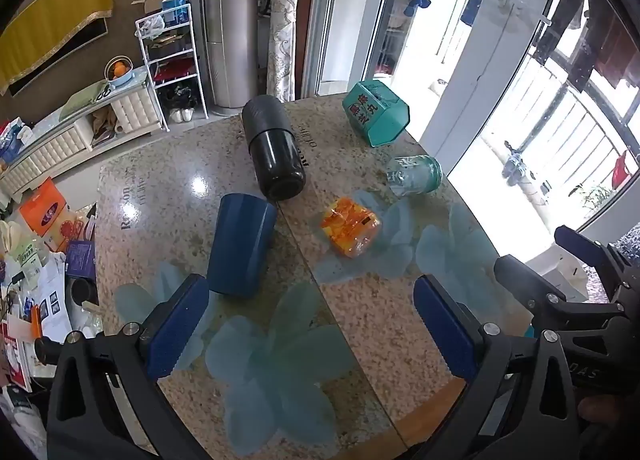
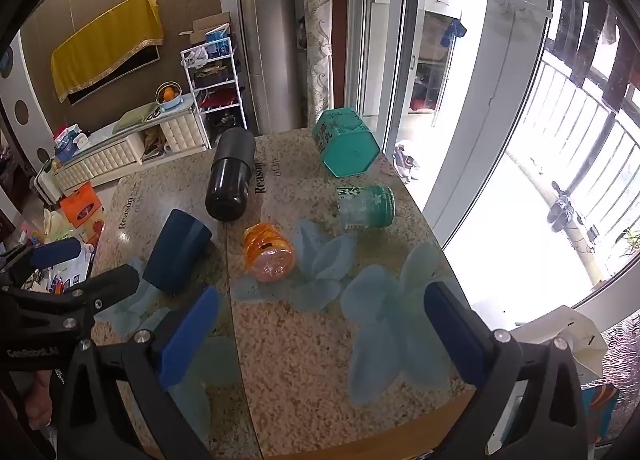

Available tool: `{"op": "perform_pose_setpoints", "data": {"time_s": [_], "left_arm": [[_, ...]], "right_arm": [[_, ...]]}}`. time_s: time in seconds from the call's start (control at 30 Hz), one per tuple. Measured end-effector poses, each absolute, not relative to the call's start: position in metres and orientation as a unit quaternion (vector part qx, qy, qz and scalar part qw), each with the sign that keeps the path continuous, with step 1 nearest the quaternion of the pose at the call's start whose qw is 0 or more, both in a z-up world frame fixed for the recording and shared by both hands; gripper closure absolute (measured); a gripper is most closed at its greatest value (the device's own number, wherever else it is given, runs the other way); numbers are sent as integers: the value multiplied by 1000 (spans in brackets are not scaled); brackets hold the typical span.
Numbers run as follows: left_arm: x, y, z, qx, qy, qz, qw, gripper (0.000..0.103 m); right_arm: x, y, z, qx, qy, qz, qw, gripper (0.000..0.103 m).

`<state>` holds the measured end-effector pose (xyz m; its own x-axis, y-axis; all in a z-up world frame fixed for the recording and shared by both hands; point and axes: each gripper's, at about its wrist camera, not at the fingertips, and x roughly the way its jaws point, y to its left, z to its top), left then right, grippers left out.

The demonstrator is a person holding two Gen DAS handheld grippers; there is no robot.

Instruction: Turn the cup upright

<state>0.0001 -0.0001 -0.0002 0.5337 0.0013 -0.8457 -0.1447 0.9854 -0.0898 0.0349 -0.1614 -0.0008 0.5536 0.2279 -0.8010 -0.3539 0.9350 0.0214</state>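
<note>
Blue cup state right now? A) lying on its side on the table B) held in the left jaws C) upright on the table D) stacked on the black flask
A: the blue cup lies on its side on the table, untouched, both grippers' jaws open.

We see our left gripper (image 1: 312, 324) and right gripper (image 2: 320, 336) as black frames with silver screws, blue ribbed pads (image 1: 178, 326) lining the jaws' inner faces.
</note>
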Motion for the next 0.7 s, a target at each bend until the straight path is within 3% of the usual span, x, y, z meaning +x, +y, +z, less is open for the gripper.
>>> {"op": "perform_pose_setpoints", "data": {"time_s": [0.7], "left_arm": [[0,-1,0,-73,478,41,875,0]], "right_arm": [[37,-160,-2,-69,442,166,879,0]]}}
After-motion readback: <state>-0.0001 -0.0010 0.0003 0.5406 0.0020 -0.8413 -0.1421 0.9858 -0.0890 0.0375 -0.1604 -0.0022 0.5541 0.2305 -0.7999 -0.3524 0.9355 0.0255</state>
